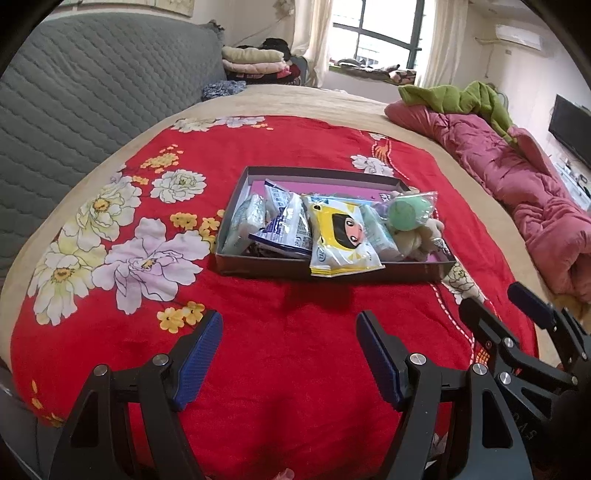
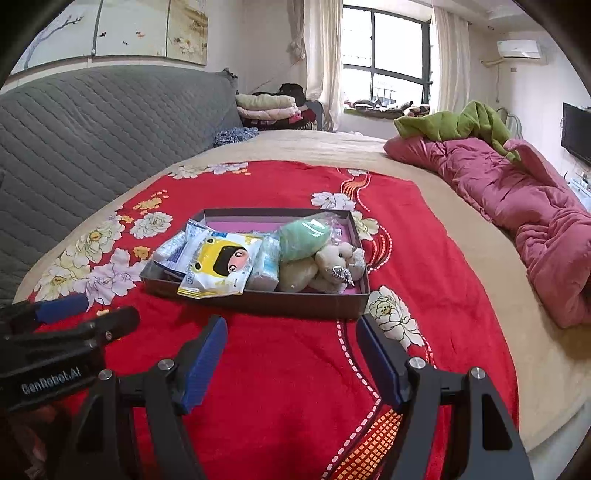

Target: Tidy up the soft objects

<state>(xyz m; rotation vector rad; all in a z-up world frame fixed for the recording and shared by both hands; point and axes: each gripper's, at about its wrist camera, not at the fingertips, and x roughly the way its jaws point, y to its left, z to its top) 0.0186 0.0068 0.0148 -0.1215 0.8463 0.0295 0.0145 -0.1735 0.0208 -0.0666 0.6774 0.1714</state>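
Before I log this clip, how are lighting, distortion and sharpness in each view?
Left wrist view: strong fisheye bending, black corners, window blown out, box sharp with a soft shadow in front. Right wrist view: same curvature, bright window, box clear, open right gripper slightly soft.

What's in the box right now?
The box holds a yellow cartoon packet overhanging its near wall, tissue packs, a bagged green ball, a plush toy. Anything underneath is hidden.
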